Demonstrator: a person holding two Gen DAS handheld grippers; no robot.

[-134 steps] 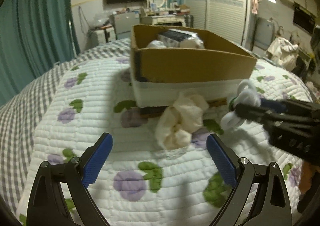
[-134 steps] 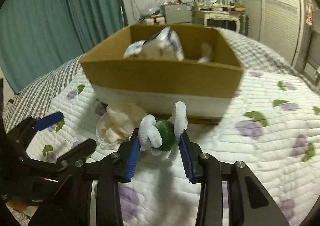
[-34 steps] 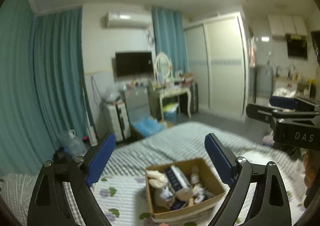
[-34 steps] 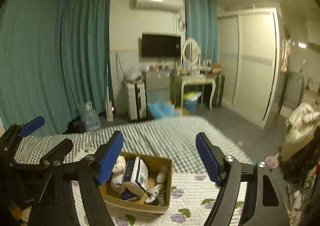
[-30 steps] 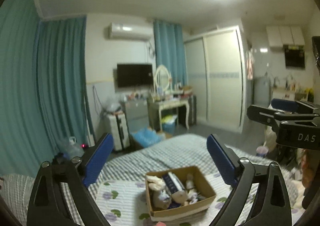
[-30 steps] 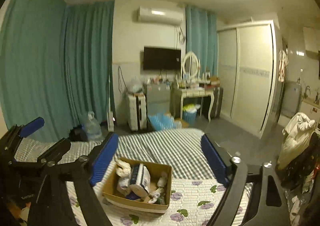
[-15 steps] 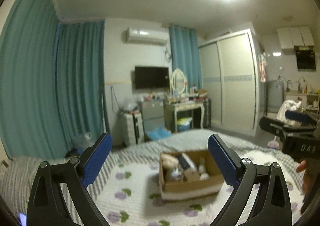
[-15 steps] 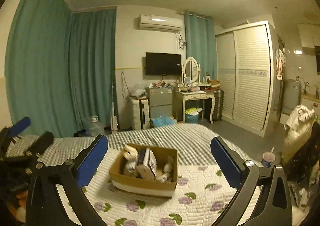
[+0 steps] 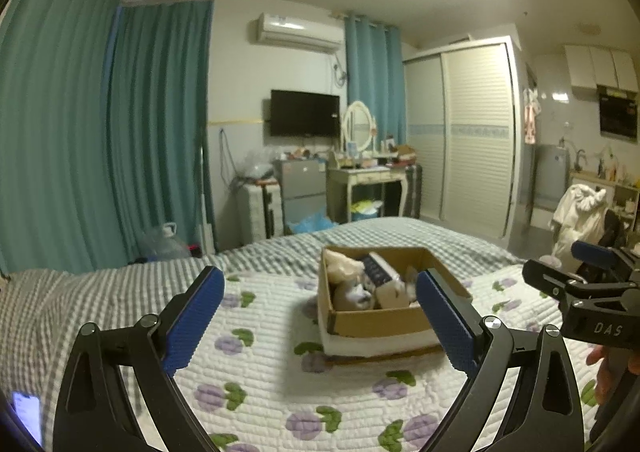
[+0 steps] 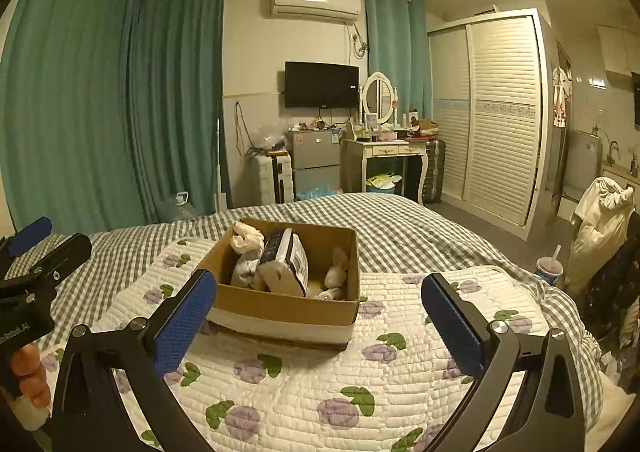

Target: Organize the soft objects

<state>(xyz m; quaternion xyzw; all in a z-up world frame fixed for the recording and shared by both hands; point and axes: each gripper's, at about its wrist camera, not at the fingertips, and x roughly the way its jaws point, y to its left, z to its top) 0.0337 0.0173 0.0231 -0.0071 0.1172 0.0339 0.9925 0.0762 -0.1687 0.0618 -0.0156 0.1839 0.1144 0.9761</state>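
I have both tools raised and drawn back from the bed, and both sets of fingers stand wide apart with nothing between them: the left gripper and the right gripper are each empty.

The open brown cardboard box with a white band round its base sits on the white quilt printed with purple flowers and green leaves, which lies over the grey-and-white checked bedspread. From the right tool the box lies at about 11 o'clock, ahead of the fingers and well apart from them. From the left tool it lies at about 1 o'clock, its near right corner passing behind the right finger's blue pad.

Inside the box I see a cream crumpled soft bundle at the far left corner, a white-and-dark packet standing on edge in the middle, a grey-white lump beside it, and a small pale plush piece at the right wall. I see no loose soft thing on the quilt, so I judge the sorting done or close to it.

The box's long side runs roughly across the right tool's view, so a reach would go straight forward and down. Neither tool looks clearly nearer.
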